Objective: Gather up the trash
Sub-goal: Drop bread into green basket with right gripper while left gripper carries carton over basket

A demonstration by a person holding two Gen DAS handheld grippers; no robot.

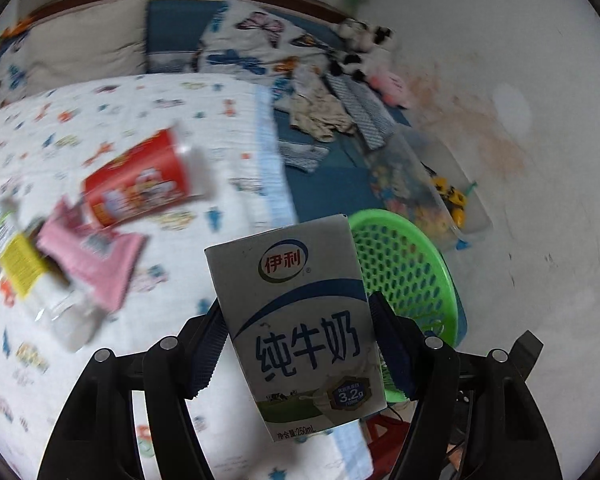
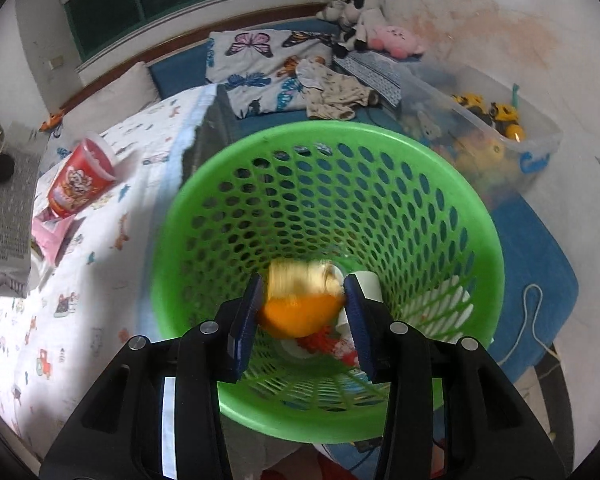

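A: What does the left tool (image 1: 296, 344) have?

B: A white-and-blue milk carton (image 1: 300, 320), pinched upright between its pads, lifted over the bed (image 1: 180, 112) just beside the green basket (image 1: 412, 264).

A: And the right tool (image 2: 305, 316)?

B: Poised over the green basket's mouth, fingers spread. A blurred orange-and-yellow item (image 2: 300, 304) sits in the gap; I cannot tell whether the pads touch it.

A: What remains on the bed?

B: A red cup (image 1: 140, 180) on its side, a pink wrapper (image 1: 96, 256) touching it, and a clear plastic bottle (image 1: 32, 276) beside that.
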